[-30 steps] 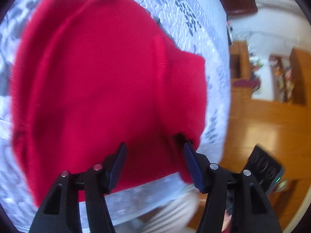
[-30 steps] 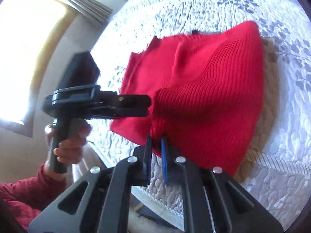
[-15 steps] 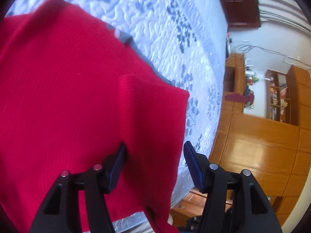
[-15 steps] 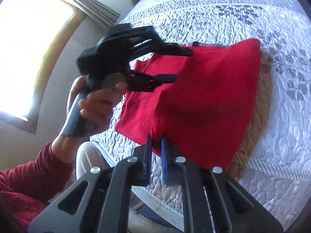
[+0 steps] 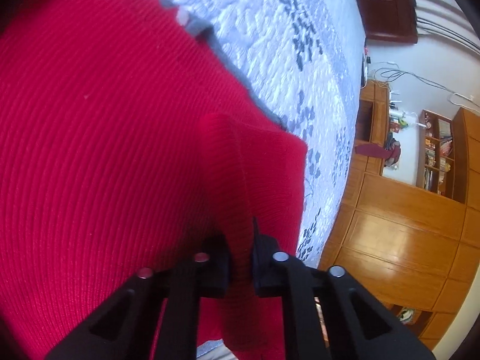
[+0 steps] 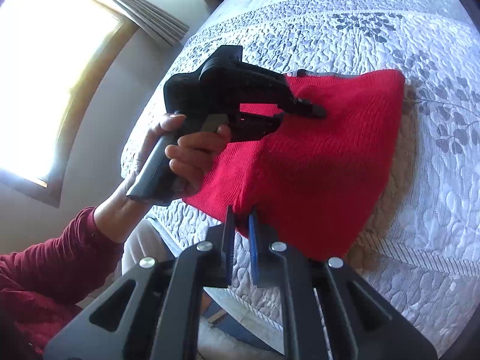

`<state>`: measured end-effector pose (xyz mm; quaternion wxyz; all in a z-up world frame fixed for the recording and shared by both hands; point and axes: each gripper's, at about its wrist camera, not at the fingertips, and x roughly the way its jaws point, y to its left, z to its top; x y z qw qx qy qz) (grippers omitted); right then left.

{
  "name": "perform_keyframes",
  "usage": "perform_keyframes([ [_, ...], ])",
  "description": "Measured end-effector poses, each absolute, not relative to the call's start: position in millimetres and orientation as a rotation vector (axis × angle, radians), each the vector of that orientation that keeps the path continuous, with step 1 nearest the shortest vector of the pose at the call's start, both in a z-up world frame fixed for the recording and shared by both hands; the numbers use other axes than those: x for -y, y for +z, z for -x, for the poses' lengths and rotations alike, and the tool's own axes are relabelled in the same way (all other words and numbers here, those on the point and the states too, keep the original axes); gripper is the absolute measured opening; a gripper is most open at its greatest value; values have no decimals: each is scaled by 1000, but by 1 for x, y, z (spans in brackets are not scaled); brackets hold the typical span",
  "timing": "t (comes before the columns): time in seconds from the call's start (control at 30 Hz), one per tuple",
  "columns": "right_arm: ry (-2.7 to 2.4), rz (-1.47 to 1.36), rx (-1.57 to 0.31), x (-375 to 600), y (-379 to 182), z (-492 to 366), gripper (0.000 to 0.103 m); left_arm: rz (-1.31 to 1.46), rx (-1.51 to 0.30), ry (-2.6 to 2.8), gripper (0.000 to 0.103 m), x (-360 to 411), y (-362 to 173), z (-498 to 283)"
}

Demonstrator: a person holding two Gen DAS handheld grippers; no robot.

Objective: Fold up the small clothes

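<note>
A small red knit sweater (image 6: 324, 162) lies on a white-and-grey quilted bed (image 6: 375, 30). In the left wrist view the sweater (image 5: 105, 150) fills most of the frame. My left gripper (image 5: 241, 240) is shut on a raised fold of the red sweater near its side edge. It also shows in the right wrist view (image 6: 315, 111), held in a hand over the sweater's upper left part. My right gripper (image 6: 240, 225) is shut on the near hem of the red sweater at the bed's front edge.
A tan knit item (image 6: 387, 207) lies under the sweater's right side. The bed's edge (image 6: 240, 300) runs close to my right gripper. A window with curtains (image 6: 60, 60) is at the left. Wooden cabinets and shelves (image 5: 405, 225) stand beyond the bed.
My left gripper has moved forward over the sweater and closed on a fold of it; it was open before. My right gripper stays shut on the hem.
</note>
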<state>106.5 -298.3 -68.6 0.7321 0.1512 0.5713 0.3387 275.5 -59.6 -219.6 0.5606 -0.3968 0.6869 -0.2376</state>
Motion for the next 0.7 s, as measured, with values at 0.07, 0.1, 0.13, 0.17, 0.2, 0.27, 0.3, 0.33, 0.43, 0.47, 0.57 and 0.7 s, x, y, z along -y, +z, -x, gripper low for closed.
perform_keyframes([
  [0.07, 751, -334, -1261, 295, -69, -107, 7, 926, -1575, -583, 8, 58, -207, -277],
  [0.1, 758, -339, -1263, 293, -69, -107, 7, 929, -1558, -592, 8, 58, -202, -278],
  [0.13, 764, -343, -1262, 290, -68, -107, 7, 930, -1533, -612, 7, 56, -193, -278],
  [0.17, 774, -348, -1261, 286, -67, -107, 7, 926, -1512, -627, 7, 55, -186, -279],
  [0.2, 783, -352, -1259, 283, -66, -108, 7, 917, -1491, -636, 7, 53, -178, -280],
  [0.27, 802, -355, -1254, 274, -63, -109, 7, 892, -1451, -651, 7, 47, -162, -281],
  [0.3, 819, -351, -1250, 267, -61, -109, 7, 887, -1435, -658, 7, 43, -155, -281],
  [0.33, 832, -349, -1248, 261, -59, -110, 7, 889, -1415, -665, 7, 37, -147, -281],
  [0.43, 874, -335, -1246, 236, -54, -112, 7, 884, -1370, -668, 7, 15, -130, -282],
  [0.47, 893, -328, -1246, 224, -53, -113, 7, 883, -1357, -666, 7, 6, -125, -281],
  [0.57, 925, -306, -1250, 199, -51, -115, 7, 873, -1316, -657, 7, -23, -114, -283],
  [0.7, 897, -227, -1261, 181, -58, -119, 7, 858, -1331, -631, 7, -45, -123, -285],
])
